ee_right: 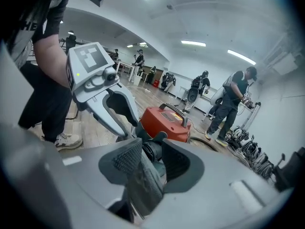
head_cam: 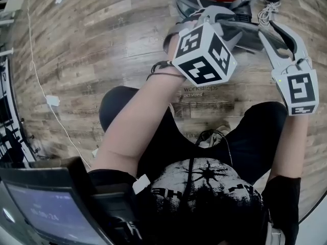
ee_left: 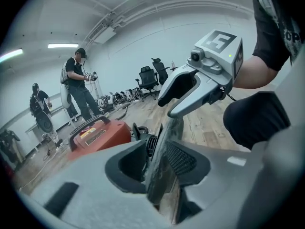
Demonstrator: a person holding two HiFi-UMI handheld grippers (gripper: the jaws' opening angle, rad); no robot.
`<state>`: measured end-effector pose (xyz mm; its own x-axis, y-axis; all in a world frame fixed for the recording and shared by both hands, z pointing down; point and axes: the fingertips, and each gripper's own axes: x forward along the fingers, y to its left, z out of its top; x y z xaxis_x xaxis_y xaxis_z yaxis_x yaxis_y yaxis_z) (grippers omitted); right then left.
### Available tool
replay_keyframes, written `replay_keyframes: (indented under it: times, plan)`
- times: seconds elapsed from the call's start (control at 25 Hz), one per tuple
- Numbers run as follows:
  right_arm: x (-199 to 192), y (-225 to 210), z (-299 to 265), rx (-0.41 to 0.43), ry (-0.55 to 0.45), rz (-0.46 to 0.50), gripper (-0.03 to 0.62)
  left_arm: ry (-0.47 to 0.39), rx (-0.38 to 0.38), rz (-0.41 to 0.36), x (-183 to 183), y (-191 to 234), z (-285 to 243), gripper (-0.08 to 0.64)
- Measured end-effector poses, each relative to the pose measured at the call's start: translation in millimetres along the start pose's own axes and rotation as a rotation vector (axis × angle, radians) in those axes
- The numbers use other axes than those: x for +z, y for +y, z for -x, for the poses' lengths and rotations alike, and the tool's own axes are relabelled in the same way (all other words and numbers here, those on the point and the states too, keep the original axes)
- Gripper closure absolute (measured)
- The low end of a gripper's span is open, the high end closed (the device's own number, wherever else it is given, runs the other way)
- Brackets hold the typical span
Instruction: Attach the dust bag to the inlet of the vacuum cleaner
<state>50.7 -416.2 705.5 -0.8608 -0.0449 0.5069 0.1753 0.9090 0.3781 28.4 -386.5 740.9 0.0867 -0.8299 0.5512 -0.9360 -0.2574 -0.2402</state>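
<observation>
I get bright, even light from ceiling strips (ee_right: 193, 43); fisheye bends every edge, and the near fingers (ee_left: 181, 159) look soft.

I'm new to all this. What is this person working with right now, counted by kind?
handheld tools: 2, the left tool and the right tool
red vacuum cleaner: 1
grey dust bag: 1
total: 4

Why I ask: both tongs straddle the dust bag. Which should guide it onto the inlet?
Probably right: the inlet shows straight ahead between the right tongs, just past the dust bag; for the left tongs the bag half hides it.
</observation>
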Motion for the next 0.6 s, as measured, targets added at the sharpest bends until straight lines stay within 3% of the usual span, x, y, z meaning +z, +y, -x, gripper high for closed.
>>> replay_keyframes:
  times: [0.12, 0.28, 0.6]
  plan:
    - [8, 12, -5, 0.036, -0.033, -0.009, 0.472, -0.022, 0.014, 0.009, -1, 3, 6, 0.466]
    - [14, 27, -19, 0.058, -0.052, -0.021, 0.584, -0.037, 0.020, 0.010, -8, 8, 17, 0.543]
    - [37, 49, -44, 0.101, -0.105, -0.010, 0.587, -0.114, 0.021, 0.014, -18, 29, 57, 0.558]
